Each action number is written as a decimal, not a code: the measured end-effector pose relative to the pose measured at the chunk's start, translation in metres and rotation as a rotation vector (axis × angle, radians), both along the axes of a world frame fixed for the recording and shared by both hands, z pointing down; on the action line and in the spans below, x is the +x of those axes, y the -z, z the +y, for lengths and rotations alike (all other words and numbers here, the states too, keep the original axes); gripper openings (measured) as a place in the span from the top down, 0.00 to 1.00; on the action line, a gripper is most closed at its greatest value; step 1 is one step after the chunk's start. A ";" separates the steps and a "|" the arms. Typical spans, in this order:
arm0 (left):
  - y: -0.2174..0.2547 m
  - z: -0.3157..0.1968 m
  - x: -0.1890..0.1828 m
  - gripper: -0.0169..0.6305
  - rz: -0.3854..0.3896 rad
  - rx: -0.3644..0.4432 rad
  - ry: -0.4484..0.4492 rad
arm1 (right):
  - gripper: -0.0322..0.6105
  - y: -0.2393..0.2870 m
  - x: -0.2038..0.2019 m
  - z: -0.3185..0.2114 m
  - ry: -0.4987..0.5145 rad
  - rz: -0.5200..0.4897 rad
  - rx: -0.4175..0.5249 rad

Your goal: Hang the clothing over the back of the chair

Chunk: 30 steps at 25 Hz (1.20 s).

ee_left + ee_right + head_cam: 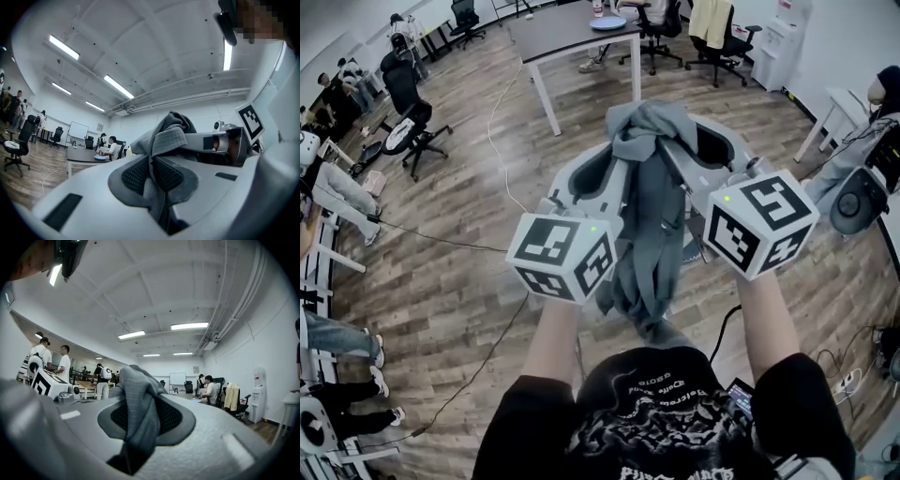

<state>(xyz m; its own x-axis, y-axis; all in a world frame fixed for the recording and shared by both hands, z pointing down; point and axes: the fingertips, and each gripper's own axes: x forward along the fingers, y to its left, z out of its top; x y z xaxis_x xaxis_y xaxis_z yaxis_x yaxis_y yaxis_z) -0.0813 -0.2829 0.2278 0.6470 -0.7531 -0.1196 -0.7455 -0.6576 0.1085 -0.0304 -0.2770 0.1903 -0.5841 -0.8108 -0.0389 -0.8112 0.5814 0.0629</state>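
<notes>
Both are clamped! The left hand-held gripper (151,174) pinches a fold of the grey garment (652,234), and the right hand-held gripper (140,420) bites a fold just beside it. The cloth hangs bunched in mid-air above the floor. This looks like the carry step. Next comes reaching a chair, possibly the black chair (411,117) well apart, then spreading the cloth and draping it over the backrest.

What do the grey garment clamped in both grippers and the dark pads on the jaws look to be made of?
Grey garment: soft knit fabric, perhaps cotton jersey or fleece, matte. A fine ribbed weave shows, and it bunches and hangs in limp folds.
Dark pads: apparently rubber or soft plastic, matte, with a fine dotted grip texture.
</notes>
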 end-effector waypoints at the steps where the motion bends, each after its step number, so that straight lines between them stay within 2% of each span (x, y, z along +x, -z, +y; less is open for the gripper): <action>1: -0.008 -0.006 0.003 0.91 -0.005 -0.019 0.007 | 0.80 -0.007 0.002 -0.008 -0.003 0.010 -0.016; 15: -0.096 -0.084 0.013 0.91 -0.105 -0.215 0.055 | 0.80 -0.094 0.015 -0.103 0.017 0.048 -0.190; 25: -0.094 -0.137 0.029 0.91 -0.108 -0.226 0.086 | 0.80 -0.090 0.031 -0.167 0.016 0.000 -0.204; 30: -0.112 -0.154 0.032 0.91 -0.111 -0.266 0.131 | 0.81 -0.108 0.033 -0.188 0.049 0.011 -0.229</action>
